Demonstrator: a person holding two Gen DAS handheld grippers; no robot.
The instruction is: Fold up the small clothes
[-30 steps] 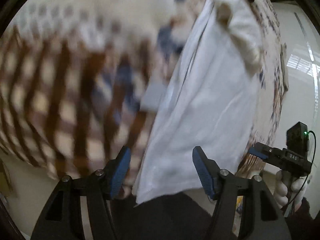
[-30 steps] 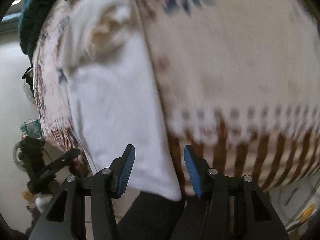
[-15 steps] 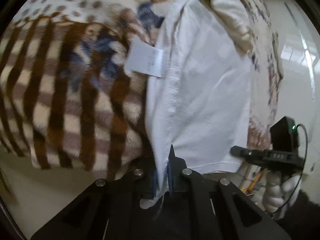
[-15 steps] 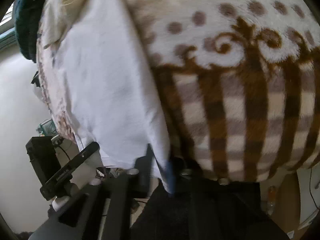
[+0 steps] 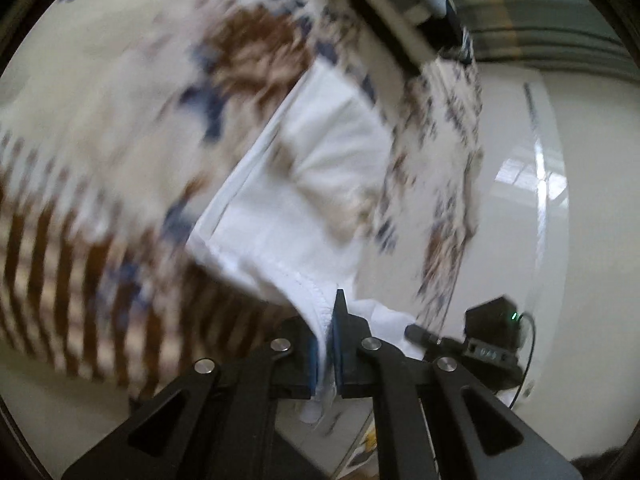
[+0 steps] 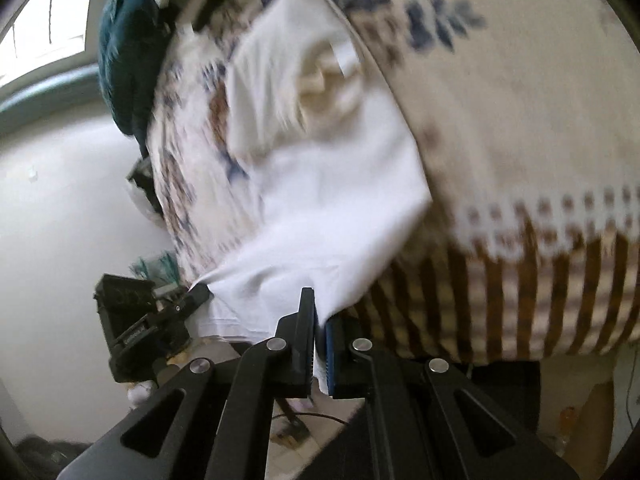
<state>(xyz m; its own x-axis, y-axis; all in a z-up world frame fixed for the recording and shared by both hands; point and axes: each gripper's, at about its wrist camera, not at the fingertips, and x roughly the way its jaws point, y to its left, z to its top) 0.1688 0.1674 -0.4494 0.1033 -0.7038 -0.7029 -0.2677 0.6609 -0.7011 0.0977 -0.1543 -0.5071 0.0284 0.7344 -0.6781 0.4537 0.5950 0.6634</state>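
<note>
Pinching white garment (image 5: 304,208) hem, apparently: left gripper (image 5: 327,344), right gripper (image 6: 320,350)

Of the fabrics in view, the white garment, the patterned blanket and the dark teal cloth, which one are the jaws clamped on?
The plain white garment: its hem is pinched in both the left gripper and right gripper.

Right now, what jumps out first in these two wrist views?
A white garment stretched over the brown, cream and blue patterned blanket, its near hem pinched at two points. The left gripper is shut on one corner, the right gripper on the other. In the right wrist view, a dark teal cloth lies at the blanket's far end.
</note>
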